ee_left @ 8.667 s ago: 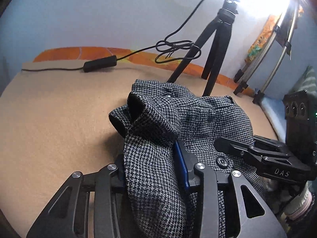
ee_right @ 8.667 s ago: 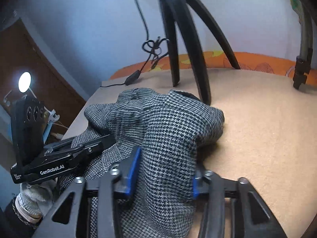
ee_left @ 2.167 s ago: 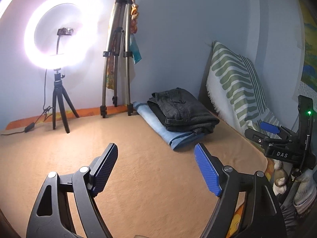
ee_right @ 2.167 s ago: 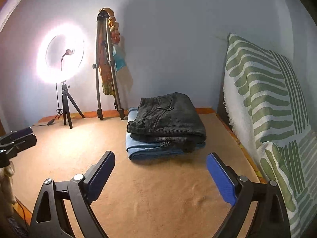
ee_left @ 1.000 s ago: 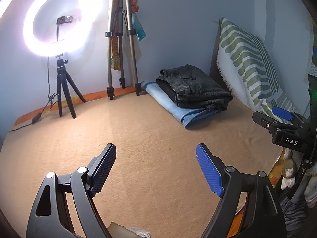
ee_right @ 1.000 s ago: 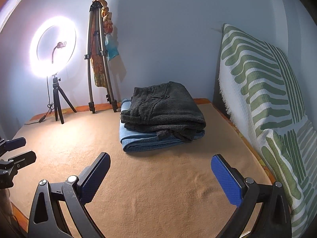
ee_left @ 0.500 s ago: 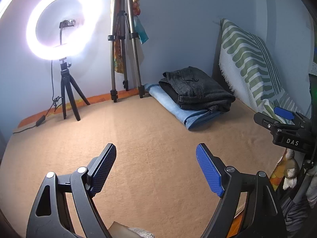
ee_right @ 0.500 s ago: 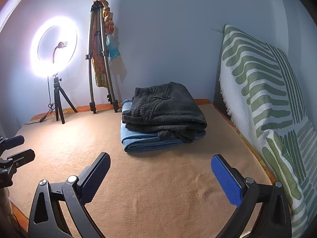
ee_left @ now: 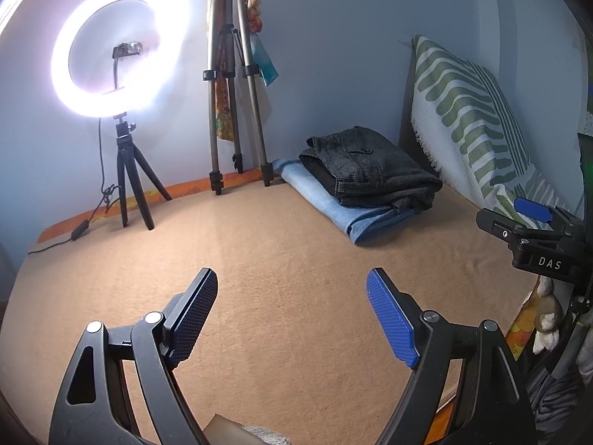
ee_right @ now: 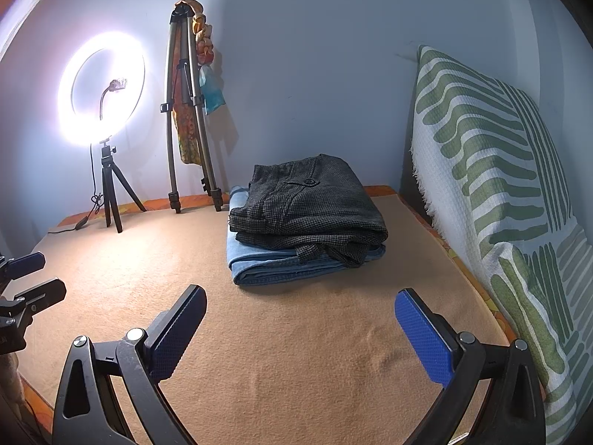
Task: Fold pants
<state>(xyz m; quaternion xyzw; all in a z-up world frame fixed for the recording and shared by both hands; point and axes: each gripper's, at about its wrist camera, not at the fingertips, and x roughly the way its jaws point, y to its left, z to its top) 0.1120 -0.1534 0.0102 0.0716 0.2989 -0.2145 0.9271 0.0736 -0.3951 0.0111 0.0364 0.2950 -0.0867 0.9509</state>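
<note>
"DAS" is read on the right gripper [ee_left: 533,218] – partly cut off, seemingly spread – while the left gripper [ee_left: 292,296] is held apart, empty, short of the folded pants [ee_right: 307,207].

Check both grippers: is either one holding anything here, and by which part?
Nothing is held. The left gripper and right gripper are both open and empty; the folded checked pants lie on folded jeans.

Jeans [ee_right: 281,270] mostly under folded pants [ee_right: 307,207]

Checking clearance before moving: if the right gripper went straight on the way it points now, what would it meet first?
Probably the bare tan blanket. The right gripper is open and angled downward, so it should land short of the folded checked pants stacked on blue jeans, though depth is unclear.
</note>
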